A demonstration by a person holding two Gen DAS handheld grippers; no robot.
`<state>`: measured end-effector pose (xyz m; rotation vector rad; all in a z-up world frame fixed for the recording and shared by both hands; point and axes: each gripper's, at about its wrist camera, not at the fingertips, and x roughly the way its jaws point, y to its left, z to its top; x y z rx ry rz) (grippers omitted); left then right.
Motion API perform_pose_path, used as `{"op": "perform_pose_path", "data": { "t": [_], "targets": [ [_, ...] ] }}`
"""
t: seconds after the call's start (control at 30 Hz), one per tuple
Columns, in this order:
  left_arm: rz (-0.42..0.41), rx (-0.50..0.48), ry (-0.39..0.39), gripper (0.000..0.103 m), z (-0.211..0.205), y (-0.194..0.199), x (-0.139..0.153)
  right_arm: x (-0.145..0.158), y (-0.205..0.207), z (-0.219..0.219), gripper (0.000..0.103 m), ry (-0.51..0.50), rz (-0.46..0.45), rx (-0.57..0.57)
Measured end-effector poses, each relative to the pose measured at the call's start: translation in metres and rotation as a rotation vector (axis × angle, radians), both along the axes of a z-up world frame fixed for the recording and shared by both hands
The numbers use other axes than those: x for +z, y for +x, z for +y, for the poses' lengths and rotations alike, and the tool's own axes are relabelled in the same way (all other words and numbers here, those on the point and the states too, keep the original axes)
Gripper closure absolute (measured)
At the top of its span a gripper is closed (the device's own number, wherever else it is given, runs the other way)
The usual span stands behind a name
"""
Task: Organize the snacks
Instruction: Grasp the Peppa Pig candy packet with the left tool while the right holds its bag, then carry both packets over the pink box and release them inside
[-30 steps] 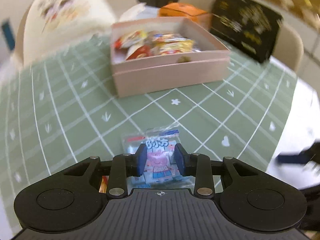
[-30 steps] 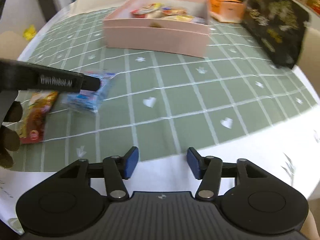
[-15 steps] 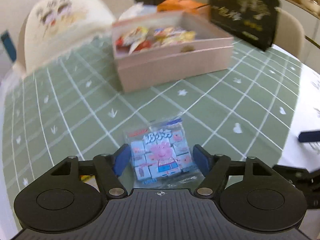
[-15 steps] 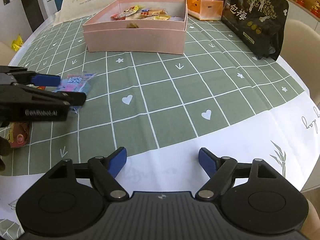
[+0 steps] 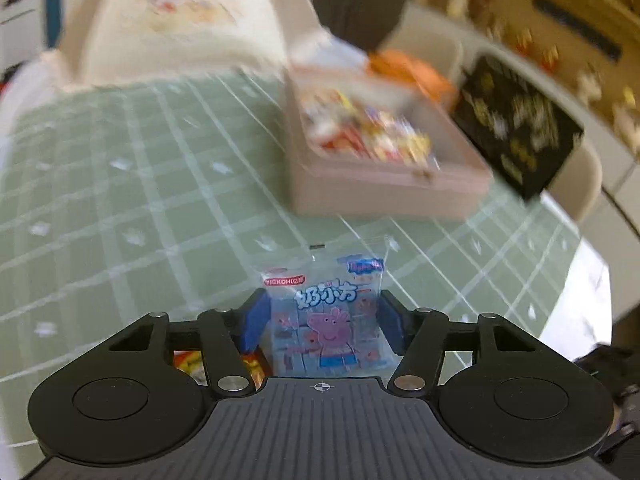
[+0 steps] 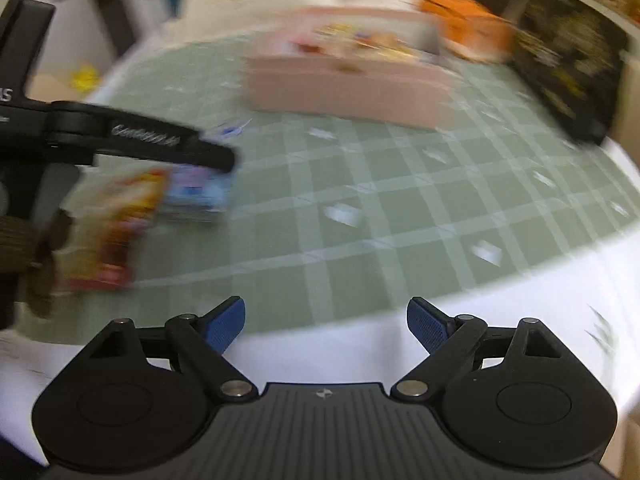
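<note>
The blue cartoon-pig snack packet (image 5: 329,322) sits pinched between the left gripper (image 5: 320,320) pads, print upright, long axis pointing toward the pink snack box (image 5: 384,184) beyond it. The right gripper (image 6: 325,322) hovers spread over the green-checked bench (image 6: 380,200).

A round worktop (image 5: 120,184) under a green checked cloth (image 6: 400,184) with a white border fills the room's middle. Beyond it stands a cream chair (image 5: 180,28); to the chair's right, blurred wooden shelves (image 5: 540,8).
</note>
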<state>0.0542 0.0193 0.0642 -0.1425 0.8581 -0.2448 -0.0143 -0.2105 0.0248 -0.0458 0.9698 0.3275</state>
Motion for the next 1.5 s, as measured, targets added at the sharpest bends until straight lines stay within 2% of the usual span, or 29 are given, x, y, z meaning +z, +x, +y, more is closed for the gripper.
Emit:
{"op": "perform_pose_path", "data": {
  "t": [0.13, 0.2, 0.27, 0.4, 0.5, 0.67, 0.87, 0.9, 0.97, 1.1, 1.3, 1.37, 1.43, 1.5],
  "targets": [
    [-0.055, 0.143, 0.019, 0.039, 0.055, -0.028, 0.033, 0.006, 0.013, 0.059, 0.014, 0.065, 0.033, 0.170],
    [-0.053, 0.220, 0.023, 0.039, 0.081, -0.042, 0.043, 0.004, 0.019, 0.092, 0.014, 0.088, 0.075, 0.237],
    [-0.032, 0.291, 0.023, 0.039, 0.103, -0.053, 0.047, 0.002, 0.022, 0.123, 0.014, 0.091, 0.078, 0.287],
    [0.031, 0.369, 0.063, 0.039, 0.126, -0.062, 0.043, -0.006, 0.023, 0.181, 0.014, -0.018, -0.022, 0.421],
    [0.069, 0.377, 0.062, 0.039, 0.131, -0.070, 0.035, -0.016, 0.024, 0.205, 0.007, -0.099, -0.075, 0.533],
    [0.091, 0.344, 0.035, 0.039, 0.120, -0.070, 0.028, -0.025, 0.021, 0.205, 0.000, -0.152, -0.151, 0.693],
    [0.109, 0.300, 0.024, 0.039, 0.112, -0.062, 0.025, -0.028, 0.033, 0.191, 0.001, -0.174, -0.215, 0.717],
    [0.110, 0.300, 0.023, 0.039, 0.113, -0.064, 0.025, -0.026, 0.033, 0.189, 0.001, -0.191, -0.226, 0.734],
    [0.110, 0.307, 0.021, 0.039, 0.118, -0.066, 0.027, -0.017, 0.026, 0.187, 0.010, -0.230, -0.261, 0.771],
    [0.132, 0.331, -0.018, 0.039, 0.133, -0.079, 0.023, 0.006, 0.018, 0.165, 0.010, -0.187, -0.288, 0.846],
    [0.189, 0.381, -0.083, 0.039, 0.148, -0.097, 0.004, -0.008, -0.004, 0.164, 0.010, -0.355, -0.401, 1.040],
    [0.188, 0.388, -0.090, 0.039, 0.150, -0.098, 0.004, -0.017, 0.005, 0.179, 0.007, -0.408, -0.455, 1.048],
    [0.182, 0.381, -0.084, 0.039, 0.150, -0.099, 0.007, -0.020, 0.021, 0.187, 0.005, -0.378, -0.447, 1.027],
    [0.175, 0.371, -0.083, 0.040, 0.149, -0.101, 0.010, -0.020, 0.039, 0.191, 0.002, -0.293, -0.359, 1.000]
  ]
}}
